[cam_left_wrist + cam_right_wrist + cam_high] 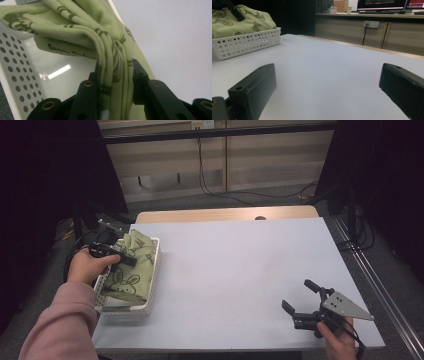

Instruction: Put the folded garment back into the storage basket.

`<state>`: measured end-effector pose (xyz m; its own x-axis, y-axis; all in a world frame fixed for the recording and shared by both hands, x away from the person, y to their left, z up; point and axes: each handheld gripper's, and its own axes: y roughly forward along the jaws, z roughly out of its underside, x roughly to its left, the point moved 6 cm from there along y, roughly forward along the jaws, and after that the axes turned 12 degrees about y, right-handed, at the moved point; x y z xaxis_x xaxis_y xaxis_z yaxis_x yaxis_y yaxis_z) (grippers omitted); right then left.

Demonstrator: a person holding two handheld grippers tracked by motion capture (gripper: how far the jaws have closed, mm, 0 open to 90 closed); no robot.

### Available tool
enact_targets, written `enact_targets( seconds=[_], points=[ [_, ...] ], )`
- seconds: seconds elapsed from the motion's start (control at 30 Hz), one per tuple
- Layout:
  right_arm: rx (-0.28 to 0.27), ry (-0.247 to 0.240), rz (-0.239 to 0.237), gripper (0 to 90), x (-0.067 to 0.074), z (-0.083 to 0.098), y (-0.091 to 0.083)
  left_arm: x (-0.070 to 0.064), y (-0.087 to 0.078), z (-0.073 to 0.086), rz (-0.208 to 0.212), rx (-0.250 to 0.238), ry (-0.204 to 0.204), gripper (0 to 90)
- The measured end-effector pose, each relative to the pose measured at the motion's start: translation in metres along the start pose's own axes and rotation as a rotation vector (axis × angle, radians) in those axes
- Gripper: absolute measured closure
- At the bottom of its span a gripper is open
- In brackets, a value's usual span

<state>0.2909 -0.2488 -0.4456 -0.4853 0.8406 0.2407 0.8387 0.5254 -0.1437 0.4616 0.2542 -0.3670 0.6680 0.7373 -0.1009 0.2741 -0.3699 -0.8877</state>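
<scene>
Left tongs (113,75) pinch a bunched fold of the pale green printed cloth (131,265), which lies in the white perforated plastic basket (152,285) at the left edge of the grey worktop (235,270). Right tongs (299,296) spread wide, nothing between them, near the right corner, well apart from the basket.

- Cloth (82,30): soft green woven fabric, matt, dark printed pattern, bunched in folds.
- Basket (244,43): white plastic, perforated walls, glossy inside with a light reflection.
- Table (240,270): smooth, matt pale grey top; bare light wood edge at the far side.
- Left tool (115,75): matt black plastic jaws, brass-coloured inserts.
- Right tool (300,297): matt black, with a grey metal-looking plate.
</scene>
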Motion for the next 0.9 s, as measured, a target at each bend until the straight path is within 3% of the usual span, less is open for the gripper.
enact_targets(
  seconds=[0.1,0.13,0.17,0.2,0.33,0.47,0.53,0.57,0.63,0.83,0.9],
  points=[
    [0.0,0.0,0.0,0.6,0.0,0.0,0.0,0.001,0.0,0.0,-0.005,0.002,0.004,72.6],
    [0.0,0.0,0.001,0.6,0.0,0.0,0.0,0.001,0.0,0.0,-0.013,0.005,-0.008,72.5],
    [0.0,0.0,0.001,0.6,0.0,0.0,0.0,0.0,0.002,0.001,0.007,0.009,-0.024,72.5],
    [-0.001,0.001,0.001,0.6,0.0,0.0,0.0,0.002,0.003,0.002,-0.01,0.009,-0.019,72.5],
    [-0.001,0.003,0.001,0.6,0.0,0.0,0.0,0.003,0.006,0.004,-0.005,0.013,-0.004,72.4],
    [0.001,-0.002,0.002,0.6,-0.001,0.0,0.0,0.001,0.009,0.006,0.004,0.009,-0.034,72.3],
    [0.0,-0.002,0.001,0.6,0.0,0.0,0.0,0.003,0.009,0.006,-0.015,0.011,-0.014,72.2],
    [0.0,0.001,0.001,0.6,0.0,0.0,0.0,0.001,0.011,0.007,0.001,0.008,-0.031,72.2],
    [-0.001,0.001,0.0,0.6,0.0,0.0,0.0,0.002,0.012,0.008,-0.003,0.014,-0.015,72.1],
    [-0.001,0.0,0.0,0.6,0.0,0.0,0.0,0.001,0.016,0.01,0.0,0.012,-0.042,72.0],
    [-0.001,0.0,0.0,0.6,0.0,0.0,0.0,0.002,0.017,0.01,-0.004,0.009,-0.032,72.0]
  ],
)
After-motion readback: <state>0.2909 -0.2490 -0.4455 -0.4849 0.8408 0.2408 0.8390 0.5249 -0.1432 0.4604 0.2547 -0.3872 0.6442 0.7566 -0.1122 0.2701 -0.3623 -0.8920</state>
